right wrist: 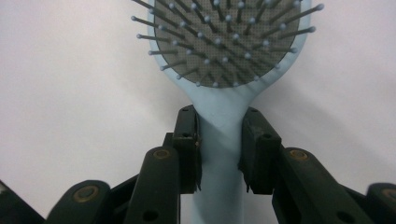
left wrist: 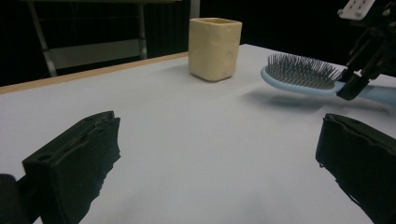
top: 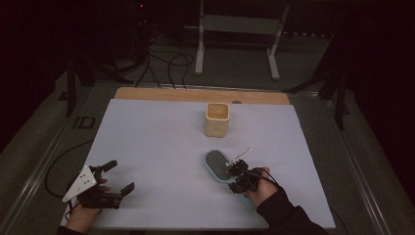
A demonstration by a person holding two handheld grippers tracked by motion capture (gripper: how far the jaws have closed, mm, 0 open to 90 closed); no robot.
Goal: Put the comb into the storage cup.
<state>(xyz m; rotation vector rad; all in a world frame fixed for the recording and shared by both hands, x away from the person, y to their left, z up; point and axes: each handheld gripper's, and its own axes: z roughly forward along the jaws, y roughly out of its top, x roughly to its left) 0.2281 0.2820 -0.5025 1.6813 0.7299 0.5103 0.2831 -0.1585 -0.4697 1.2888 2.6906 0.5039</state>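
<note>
Right gripper (right wrist: 219, 144) is holding a light blue hairbrush (top: 219, 165) by its neck, just off the white surface (top: 161, 147).

Its fingers (right wrist: 187, 140) are clamping on the narrow stretch where the handle meets the bristled head, bristles facing up, and the left gripper view is showing a shadow under the head, so the brush is looking lifted rather than lying flat. The cream square cup (top: 217, 119) is standing upright toward the back of the surface, apart from the brush and with nothing visible in it. The left gripper (top: 120, 178) is resting near the front left corner, its fingers wide apart and holding nothing. As I judge it, the pick-up is done; carrying the brush to the cup and setting it in is still ahead.
</note>
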